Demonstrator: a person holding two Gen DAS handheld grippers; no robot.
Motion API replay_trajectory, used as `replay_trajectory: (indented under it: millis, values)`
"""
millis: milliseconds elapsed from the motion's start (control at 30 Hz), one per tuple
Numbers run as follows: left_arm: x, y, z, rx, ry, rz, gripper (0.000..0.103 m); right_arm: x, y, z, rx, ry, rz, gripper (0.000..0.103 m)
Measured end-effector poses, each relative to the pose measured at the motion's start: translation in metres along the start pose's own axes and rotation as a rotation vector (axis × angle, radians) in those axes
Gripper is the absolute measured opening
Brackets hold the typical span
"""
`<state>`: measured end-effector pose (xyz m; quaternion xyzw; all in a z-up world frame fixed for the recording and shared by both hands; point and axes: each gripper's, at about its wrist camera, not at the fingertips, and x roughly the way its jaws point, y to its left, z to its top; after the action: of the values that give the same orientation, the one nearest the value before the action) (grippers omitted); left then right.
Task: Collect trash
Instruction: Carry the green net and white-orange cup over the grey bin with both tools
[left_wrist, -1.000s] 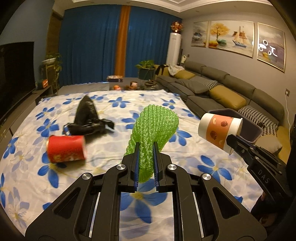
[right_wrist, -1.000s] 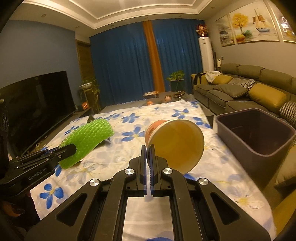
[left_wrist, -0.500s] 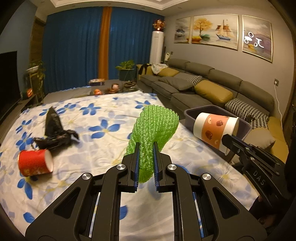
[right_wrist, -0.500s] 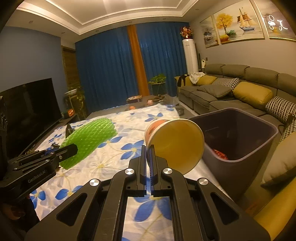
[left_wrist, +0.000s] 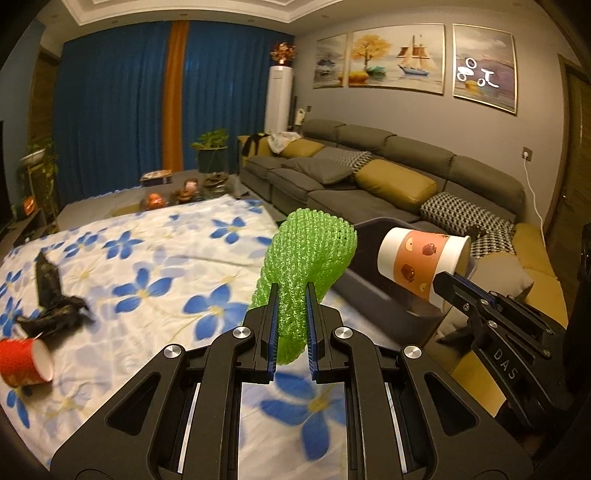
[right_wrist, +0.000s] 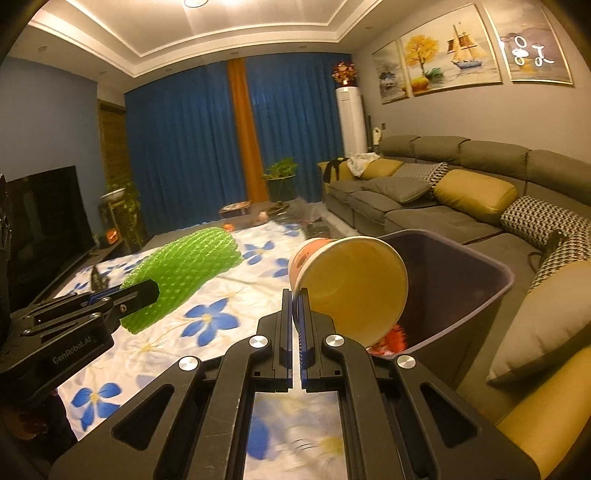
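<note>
My left gripper (left_wrist: 290, 295) is shut on a green foam net sleeve (left_wrist: 308, 258) and holds it above the floral table's right edge; the sleeve also shows in the right wrist view (right_wrist: 184, 269). My right gripper (right_wrist: 295, 299) is shut on the rim of an orange-and-white paper cup (right_wrist: 351, 284), held on its side over the dark trash bin (right_wrist: 491, 291). The cup (left_wrist: 421, 258) and the bin (left_wrist: 373, 291) also show in the left wrist view. Red trash (right_wrist: 391, 339) lies inside the bin.
A red paper cup (left_wrist: 24, 362) and a crumpled black bag (left_wrist: 51, 299) lie on the floral tablecloth (left_wrist: 166, 258) at the left. A grey sofa with yellow cushions (left_wrist: 391, 181) runs along the right wall. A TV (right_wrist: 44, 221) stands at the left.
Both grippers have moved right with their loads. The bin has come closer, and the cup is now over its opening. The red cup and black bag have slid toward the left edge of view.
</note>
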<state>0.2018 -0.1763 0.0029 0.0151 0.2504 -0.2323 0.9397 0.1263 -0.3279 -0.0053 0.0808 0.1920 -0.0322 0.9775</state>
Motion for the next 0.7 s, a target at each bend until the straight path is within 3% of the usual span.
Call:
replay_trajectory:
  millis: [267,700]
  values:
    - [0.037,-0.027,0.018,-0.012,0.007,-0.079,0.012,0.005,-0.036,0.009,0.017,-0.03,-0.067,0.004]
    - [0.084,-0.057,0.028,0.013,0.035,-0.13,0.012,0.023,-0.064,0.01,0.012,-0.027,-0.105,0.004]
